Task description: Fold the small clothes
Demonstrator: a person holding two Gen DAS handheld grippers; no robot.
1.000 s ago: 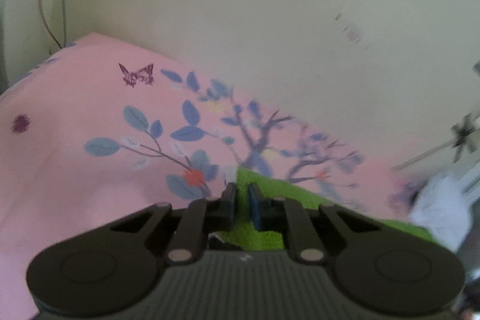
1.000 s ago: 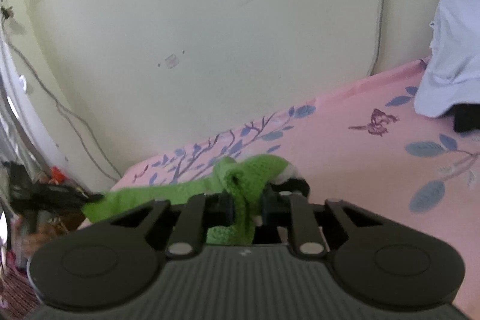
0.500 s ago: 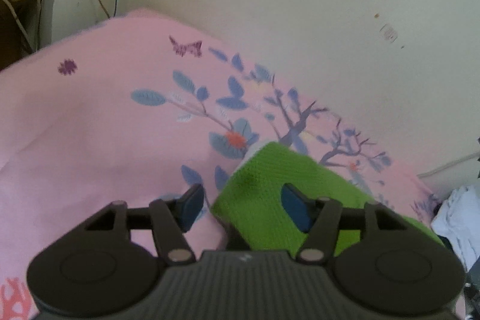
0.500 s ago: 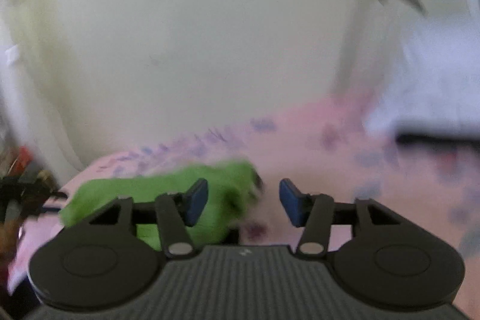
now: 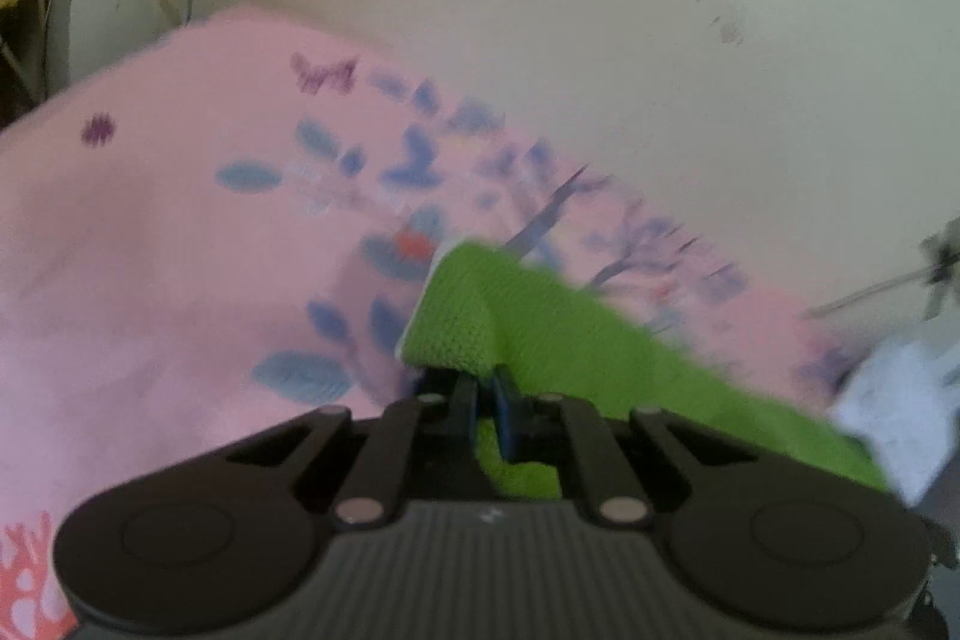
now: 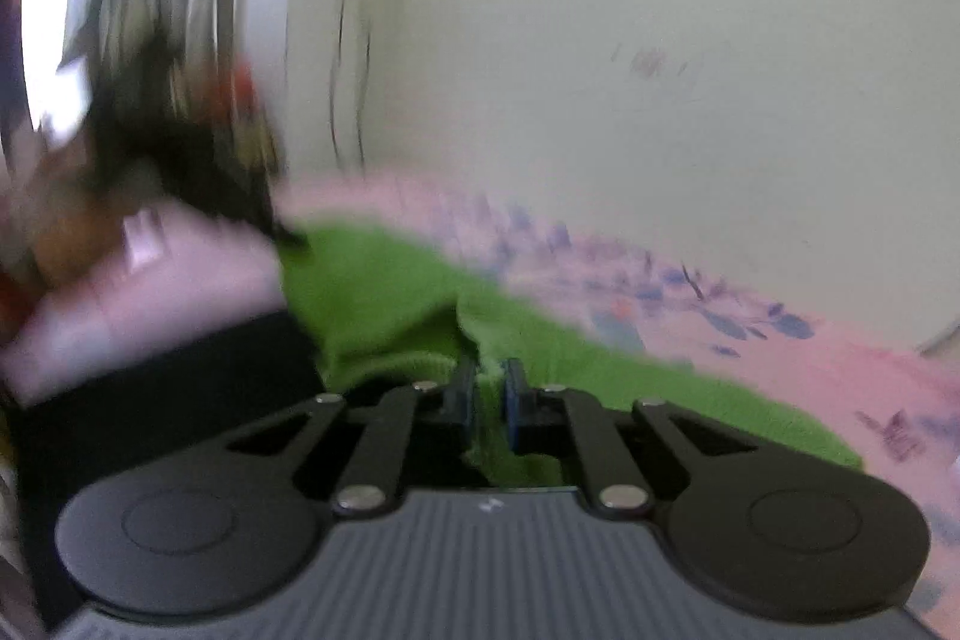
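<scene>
A green knitted garment [image 5: 576, 340] lies on a pink floral bedsheet [image 5: 150, 250]. My left gripper [image 5: 487, 403] is shut on one edge of it, and a fold of the knit bulges just above the blue pads. In the right wrist view the same green garment [image 6: 384, 292] spreads across the sheet [image 6: 810, 358], and my right gripper [image 6: 487, 400] is shut on a bunched edge of it. Both views are blurred by motion.
A cream wall [image 5: 600, 10] stands close behind the bed. White clothes [image 5: 900, 400] lie at the right edge of the left view. Dark clutter and cables [image 6: 180, 148] stand at the left in the right view, with a black strip [image 6: 168, 370] below.
Half a second ago both grippers were open over the green garment. Now both have shut on it again. The right gripper has swung left, toward the clutter side.
</scene>
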